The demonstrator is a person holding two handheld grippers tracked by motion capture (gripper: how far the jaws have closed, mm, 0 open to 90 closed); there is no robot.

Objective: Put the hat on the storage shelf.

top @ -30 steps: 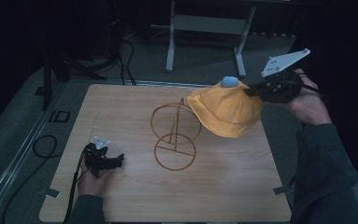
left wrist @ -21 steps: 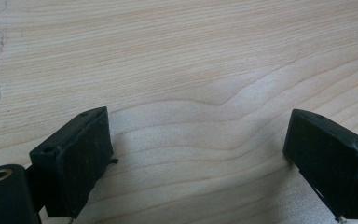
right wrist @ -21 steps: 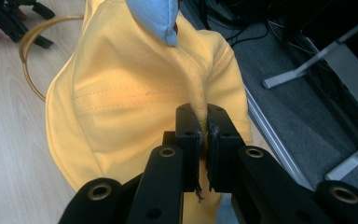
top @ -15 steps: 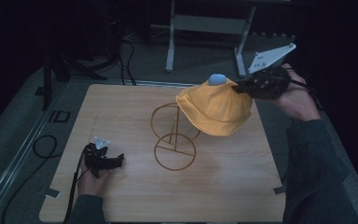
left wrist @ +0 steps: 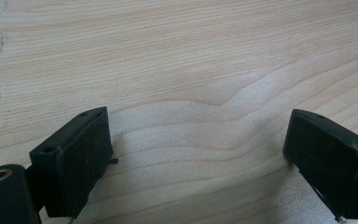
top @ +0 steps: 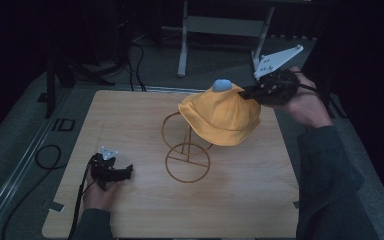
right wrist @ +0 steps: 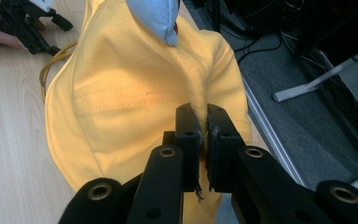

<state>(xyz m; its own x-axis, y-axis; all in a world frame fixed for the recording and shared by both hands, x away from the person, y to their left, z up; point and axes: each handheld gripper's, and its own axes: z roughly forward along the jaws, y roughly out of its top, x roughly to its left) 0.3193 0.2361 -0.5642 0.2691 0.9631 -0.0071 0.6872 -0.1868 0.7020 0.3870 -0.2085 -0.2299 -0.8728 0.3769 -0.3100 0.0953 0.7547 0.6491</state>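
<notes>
Yellow hat (top: 222,116) being held above the wire stand (top: 186,150), at risk of slipping or snagging.

A thin fold of crown is being pinched by the closed right gripper (right wrist: 204,122), so it could pull free; the hat is hanging just ahead of it. The left gripper (left wrist: 198,161) is being rested wide open on the table (top: 260,200), empty.

no readable text, no labels, brands or numbers anywhere
</notes>
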